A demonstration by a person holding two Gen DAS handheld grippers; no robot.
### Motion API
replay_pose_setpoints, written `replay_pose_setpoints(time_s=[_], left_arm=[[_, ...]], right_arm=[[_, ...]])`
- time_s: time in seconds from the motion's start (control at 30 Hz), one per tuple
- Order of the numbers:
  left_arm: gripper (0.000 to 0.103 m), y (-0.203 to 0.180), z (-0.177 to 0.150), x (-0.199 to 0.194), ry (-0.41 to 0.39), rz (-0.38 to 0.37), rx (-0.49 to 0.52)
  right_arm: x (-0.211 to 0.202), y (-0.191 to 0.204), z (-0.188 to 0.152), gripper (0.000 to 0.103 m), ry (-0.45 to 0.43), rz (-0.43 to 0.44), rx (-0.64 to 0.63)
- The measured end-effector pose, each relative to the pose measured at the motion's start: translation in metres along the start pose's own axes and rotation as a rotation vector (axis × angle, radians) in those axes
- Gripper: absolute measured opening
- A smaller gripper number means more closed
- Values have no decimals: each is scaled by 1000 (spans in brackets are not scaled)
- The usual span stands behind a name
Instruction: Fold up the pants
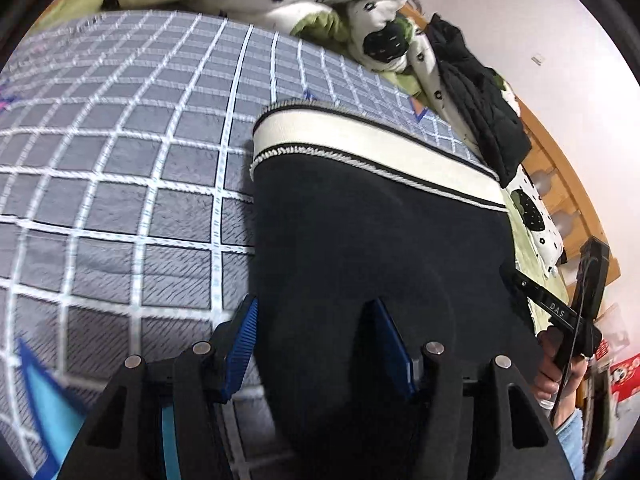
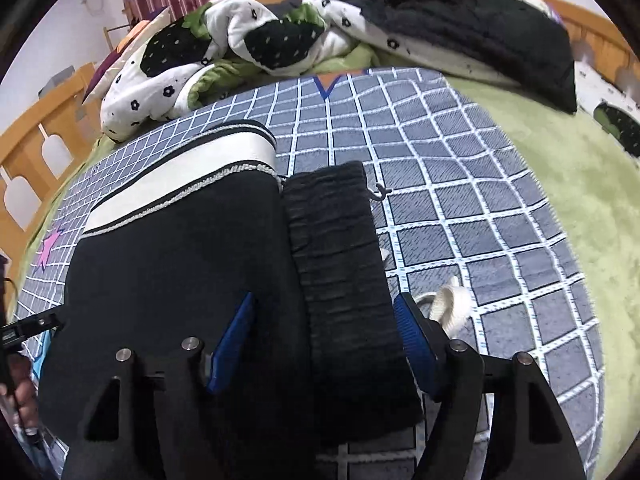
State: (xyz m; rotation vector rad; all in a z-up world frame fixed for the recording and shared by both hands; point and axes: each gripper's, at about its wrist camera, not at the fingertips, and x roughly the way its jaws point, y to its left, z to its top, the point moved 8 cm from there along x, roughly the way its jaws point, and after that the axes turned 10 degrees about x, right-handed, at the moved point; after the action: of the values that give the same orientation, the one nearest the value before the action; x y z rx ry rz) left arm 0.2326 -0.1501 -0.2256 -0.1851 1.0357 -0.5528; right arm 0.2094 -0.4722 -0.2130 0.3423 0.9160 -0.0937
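Dark folded pants (image 1: 360, 248) with a white side stripe (image 1: 360, 140) lie on the grey checked blanket (image 1: 120, 160). My left gripper (image 1: 316, 346) stands open above the pants' left edge: its left pad is over the blanket, its right pad over the dark cloth, and nothing is pinched. In the right wrist view the pants (image 2: 180, 260) fill the lower left, with the ribbed waistband (image 2: 336, 260) running between the blue pads of my right gripper (image 2: 324, 340), which is open and not pressing on it. A white drawstring (image 2: 452, 304) curls beside the right pad.
A crumpled white, green and black quilt (image 2: 208, 56) and a black jacket (image 2: 480, 28) are heaped at the far side of the bed. A wooden bed frame (image 2: 36, 144) runs along the left. A green sheet (image 2: 560, 160) lies to the right of the blanket (image 2: 460, 200).
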Motion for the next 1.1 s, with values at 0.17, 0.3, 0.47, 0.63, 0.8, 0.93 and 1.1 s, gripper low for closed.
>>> replay_pose_setpoints(time_s=[0.17, 0.3, 0.47, 0.63, 0.8, 0.93, 1.1], left_arm=[[47, -3, 5, 14, -1, -12, -1], [24, -10, 11, -3, -66, 32, 30], [16, -31, 30, -37, -148, -8, 74], [15, -35, 44, -59, -164, -48, 85], [14, -21, 57, -110, -247, 0, 114], [14, 14, 62, -147, -237, 69, 119], [16, 88, 45, -133, -140, 152, 34]], right_arm=[[15, 4, 2, 68, 8, -4, 4], [10, -2, 3, 59, 14, 90, 50], [-30, 8, 9, 20, -75, 144, 58], [-54, 33, 14, 13, -133, 160, 80], [-68, 71, 15, 10, -135, 226, 66], [-67, 131, 7, 4, -101, 339, 44], [-39, 188, -11, 4, -39, 312, -75]])
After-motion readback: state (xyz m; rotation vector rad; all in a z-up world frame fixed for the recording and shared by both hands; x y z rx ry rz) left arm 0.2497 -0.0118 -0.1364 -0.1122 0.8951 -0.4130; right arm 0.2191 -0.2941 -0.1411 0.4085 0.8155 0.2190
